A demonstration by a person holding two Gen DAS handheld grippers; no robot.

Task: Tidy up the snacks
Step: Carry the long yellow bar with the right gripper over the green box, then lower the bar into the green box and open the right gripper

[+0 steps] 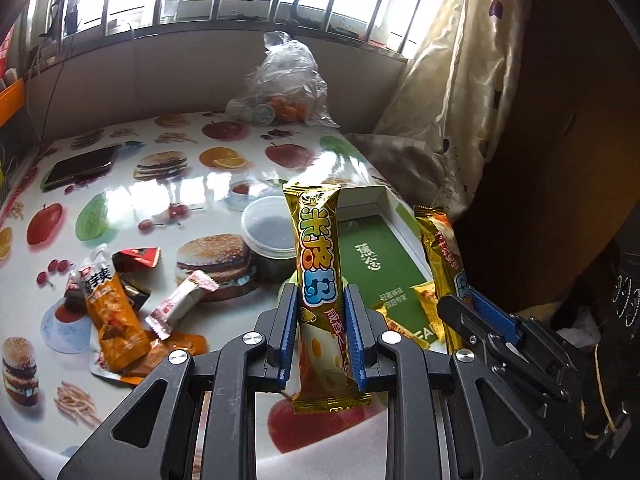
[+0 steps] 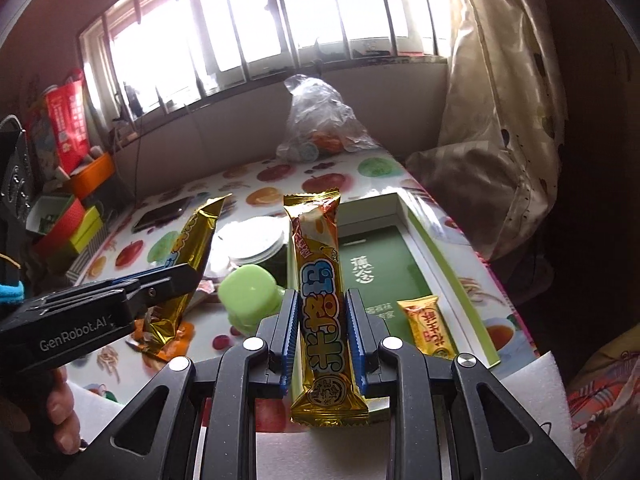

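My left gripper (image 1: 320,312) is shut on a gold snack bar (image 1: 318,248) and holds it upright above the table. My right gripper (image 2: 322,320) is shut on a second gold snack bar (image 2: 320,264), held upright over the near end of an open green-lined box (image 2: 436,240). Each gripper shows in the other's view: the right one (image 1: 468,300) with its bar (image 1: 438,248), the left one (image 2: 176,276) with its bar (image 2: 192,248). A small orange snack packet (image 2: 430,330) lies in the box. Several loose snack packets (image 1: 114,312) lie at the table's left.
A fruit-and-burger print cloth covers the table (image 1: 168,196). A round plastic tub (image 1: 270,232) and a green lid (image 2: 250,294) sit left of the box. A phone (image 1: 78,166), a clear bag of oranges (image 1: 286,88), a curtain (image 1: 452,92) and coloured boxes (image 2: 68,224) surround the table.
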